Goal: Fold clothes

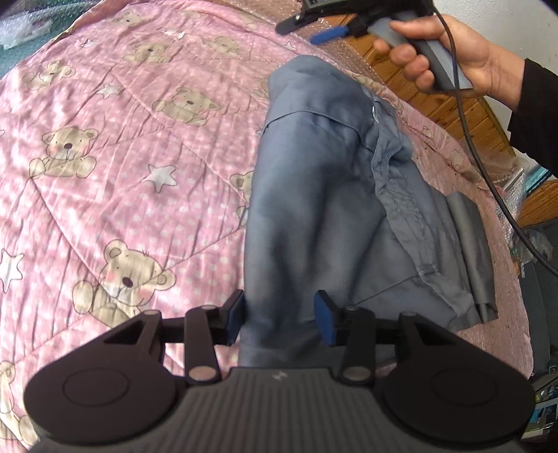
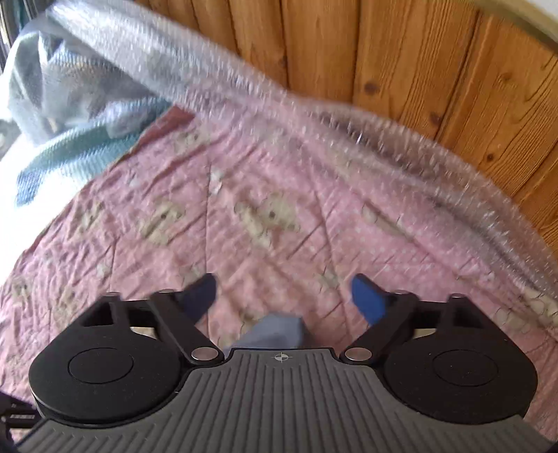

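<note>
A grey-blue garment (image 1: 314, 181), rumpled and partly folded, lies lengthwise on a pink teddy-bear quilt (image 1: 122, 139). My left gripper (image 1: 279, 313) is at its near end, and a bunched width of the cloth fills the gap between the blue pads (image 1: 235, 317), so it is shut on the garment. At the far end a hand (image 1: 453, 52) holds my right gripper (image 1: 310, 29) above the bed's edge. In the right wrist view, my right gripper (image 2: 282, 296) stands wide open over the quilt (image 2: 279, 226). A corner of the garment (image 2: 275, 331) lies loose below its fingers, touching neither pad.
A wooden headboard (image 2: 418, 69) rises behind the quilt, with bubble wrap (image 2: 244, 87) along its foot. A pale teal and white blanket (image 2: 69, 139) is heaped at the far left. A black cable (image 1: 488, 174) hangs from the right gripper past the bed's right side.
</note>
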`<state>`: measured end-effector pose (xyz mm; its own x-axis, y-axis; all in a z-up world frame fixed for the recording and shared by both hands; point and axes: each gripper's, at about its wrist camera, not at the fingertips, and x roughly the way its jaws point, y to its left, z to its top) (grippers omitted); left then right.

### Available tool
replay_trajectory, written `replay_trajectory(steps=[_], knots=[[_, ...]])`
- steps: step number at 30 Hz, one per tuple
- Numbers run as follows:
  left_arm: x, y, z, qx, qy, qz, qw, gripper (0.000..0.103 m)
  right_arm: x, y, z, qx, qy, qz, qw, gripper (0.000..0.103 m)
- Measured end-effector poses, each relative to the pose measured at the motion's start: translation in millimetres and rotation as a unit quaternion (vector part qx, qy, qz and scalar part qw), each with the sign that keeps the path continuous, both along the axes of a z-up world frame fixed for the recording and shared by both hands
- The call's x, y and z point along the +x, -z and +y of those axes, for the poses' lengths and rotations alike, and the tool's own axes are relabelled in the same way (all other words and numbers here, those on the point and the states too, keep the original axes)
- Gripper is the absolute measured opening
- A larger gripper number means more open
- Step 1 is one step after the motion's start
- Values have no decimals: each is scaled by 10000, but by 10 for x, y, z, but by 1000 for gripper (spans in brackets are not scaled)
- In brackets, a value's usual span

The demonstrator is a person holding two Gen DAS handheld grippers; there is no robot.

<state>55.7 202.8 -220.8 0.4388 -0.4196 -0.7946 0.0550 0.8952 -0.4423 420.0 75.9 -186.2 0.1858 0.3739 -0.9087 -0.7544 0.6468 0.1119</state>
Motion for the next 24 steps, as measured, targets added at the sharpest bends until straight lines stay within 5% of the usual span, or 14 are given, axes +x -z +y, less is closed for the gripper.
replay_trajectory(steps=[1, 2, 6, 10, 14, 16, 17, 21, 24], knots=[[4, -4, -22, 39, 23, -5, 10000, 43, 8, 94, 16, -129, -104, 265, 9995, 44], [1, -7, -44, 85, 53, 0, 10000, 43, 3, 144, 24, -103, -205, 498, 9985, 23], [-67, 0, -145, 442, 242, 25, 9987, 36, 55, 173, 33, 321, -232, 1010, 9941, 4], [-95, -8, -264, 891, 422, 15, 9951, 35, 73, 217, 158, 349, 72, 510, 9981, 1], [-68, -111, -128, 600, 441, 65, 9972, 34, -1, 240, 58, 408, 433, -19, 9982, 9], [-60, -268, 49, 394, 417, -83, 9983, 34, -17, -19, -168, 727, 970, -404, 9918, 53], [-28, -375, 148, 361, 362, -240, 9984, 34, -57, -180, -342, 922, 1271, -665, 9853, 60], [391, -808, 488, 59, -55, -888, 9960, 35, -547, -723, -1180, 1479, 2076, -1575, 9541, 59], [1071, -931, 339, -99, 65, -1347, 9908, 35, -1148, -628, -1285, 1411, 1824, -1561, 9604, 56]])
